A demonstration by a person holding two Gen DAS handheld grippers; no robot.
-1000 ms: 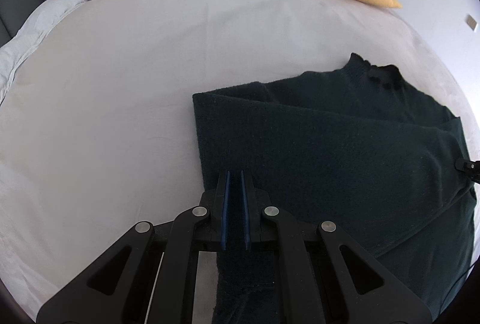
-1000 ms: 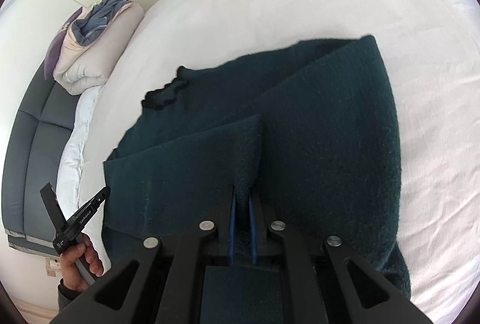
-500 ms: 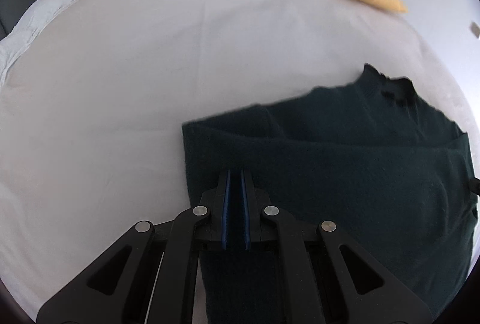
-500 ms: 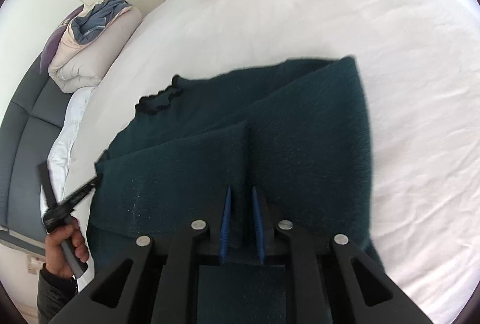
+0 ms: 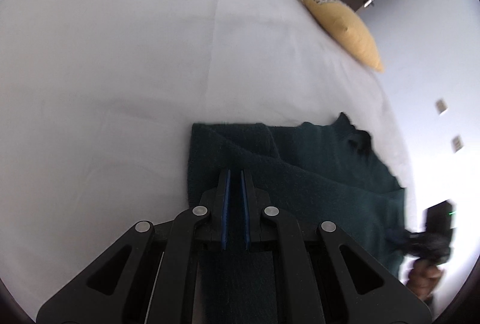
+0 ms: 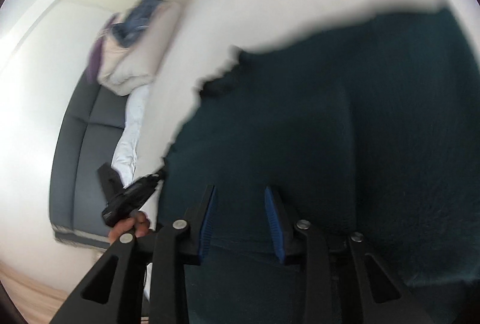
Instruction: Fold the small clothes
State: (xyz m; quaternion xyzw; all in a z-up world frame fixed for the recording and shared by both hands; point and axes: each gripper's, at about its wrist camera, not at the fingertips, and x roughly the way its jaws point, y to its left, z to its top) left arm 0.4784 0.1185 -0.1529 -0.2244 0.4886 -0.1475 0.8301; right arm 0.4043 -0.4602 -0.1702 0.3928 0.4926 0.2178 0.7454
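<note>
Dark green sweater (image 5: 315, 189) lying folded on the white bed (image 5: 120, 69), collar (image 5: 357, 138) toward the far right edge. Left gripper (image 5: 235, 174) low over the near left corner, blue-padded fingers (image 5: 225, 204) pinched nearly together with sweater fabric between them. Right gripper (image 6: 240, 195) above the sweater (image 6: 330, 129), fingers (image 6: 271, 216) spread wide apart, gripping nothing; that view heavily blurred. Yellow pillow (image 5: 339, 24) at the far edge of the bed. Folded duvet (image 6: 132, 60) on a grey headboard (image 6: 84, 150) beyond.
</note>
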